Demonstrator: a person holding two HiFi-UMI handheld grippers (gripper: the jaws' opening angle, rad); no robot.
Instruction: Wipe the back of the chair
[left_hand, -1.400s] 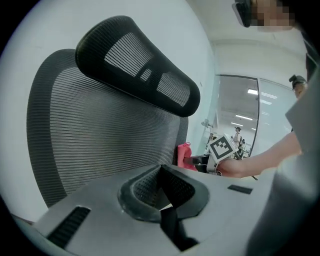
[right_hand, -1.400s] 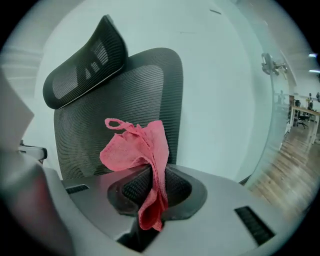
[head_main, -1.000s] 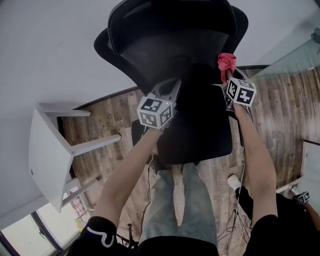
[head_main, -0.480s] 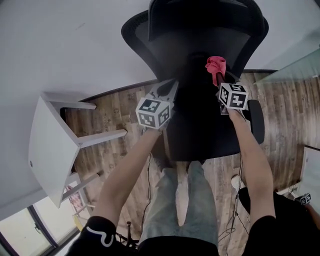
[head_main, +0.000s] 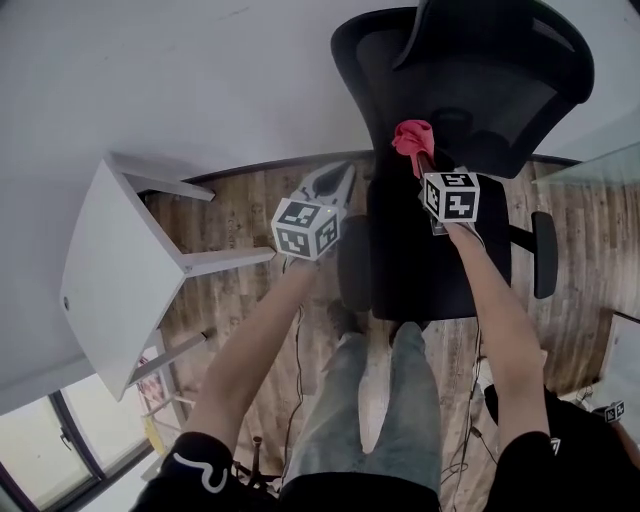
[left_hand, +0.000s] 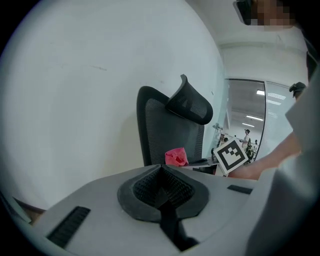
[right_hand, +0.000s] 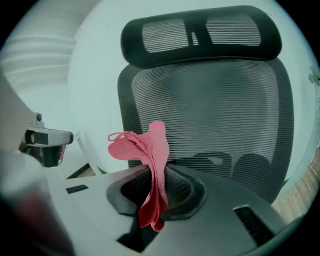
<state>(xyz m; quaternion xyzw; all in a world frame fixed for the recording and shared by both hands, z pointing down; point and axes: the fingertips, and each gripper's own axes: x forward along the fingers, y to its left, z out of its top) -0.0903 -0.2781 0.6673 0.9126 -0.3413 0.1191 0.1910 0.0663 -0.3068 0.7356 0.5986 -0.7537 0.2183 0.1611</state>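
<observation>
A black mesh office chair (head_main: 470, 90) with a headrest (right_hand: 200, 32) stands by the white wall, its mesh back (right_hand: 210, 110) facing my right gripper. My right gripper (head_main: 425, 168) is shut on a red cloth (head_main: 412, 138), which sticks up from the jaws (right_hand: 150, 155) just short of the lower back of the chair. My left gripper (head_main: 335, 183) is shut with nothing in it, off to the left of the chair. In the left gripper view the chair (left_hand: 167, 130) and the red cloth (left_hand: 175, 157) show ahead.
A white table (head_main: 120, 270) stands at the left on the wood floor (head_main: 240, 215). The chair's seat (head_main: 430, 260) and armrest (head_main: 543, 255) lie below my right arm. Cables (head_main: 470, 440) trail on the floor by the person's legs. A glass partition (left_hand: 245, 125) is at the right.
The chair has shifted right and up in the head view. The right gripper with the red cloth moved left and down along the chair back; the left gripper stayed in place.
</observation>
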